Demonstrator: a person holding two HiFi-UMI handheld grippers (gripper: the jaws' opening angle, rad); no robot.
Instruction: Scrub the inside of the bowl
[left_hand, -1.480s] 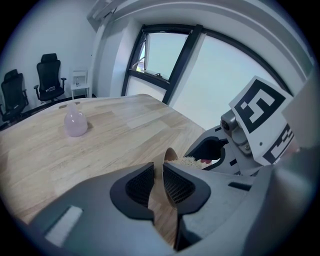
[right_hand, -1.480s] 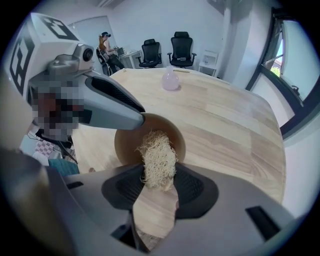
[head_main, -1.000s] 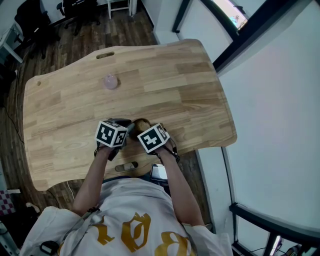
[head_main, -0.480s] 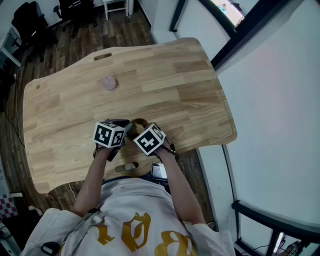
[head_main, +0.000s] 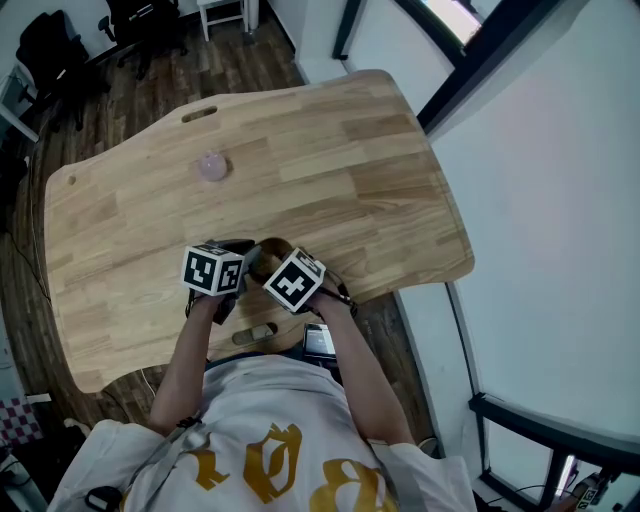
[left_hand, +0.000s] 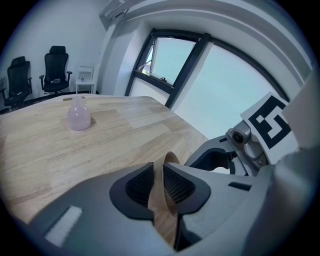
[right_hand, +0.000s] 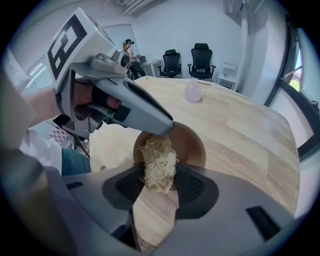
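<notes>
Left gripper (left_hand: 156, 186): jaws drawn almost together, pinching the thin wall of the bowl (right_hand: 192, 142) at its rim.
Right gripper (right_hand: 157, 182): closed on a pale fibrous scrubber (right_hand: 157, 162), which sticks out ahead of the jaws.
Bowl position: brown, directly ahead of the right gripper's jaws, with the left gripper's nose on the rim at the far side. The scrubber sits at the near rim, over the hollow.
Step in hand: judged to be scrubbing, with the bowl braced by one gripper and worked by the other.
Recommended practice: hold the rim pinch firm so the bowl cannot spin. Press the scrubber down the inner wall to the bottom and sweep in circles. Avoid levering against the pinched rim, as the wall looks thin.
Risk: the loose fibres may slip from the jaws under side load.
Surface: light wooden table (head_main: 330, 170); a small pinkish vase (left_hand: 78, 115) stands well beyond both grippers.
Room: office chairs (right_hand: 201, 60), a large window (left_hand: 170, 60), a dark plank floor (head_main: 150, 70).
</notes>
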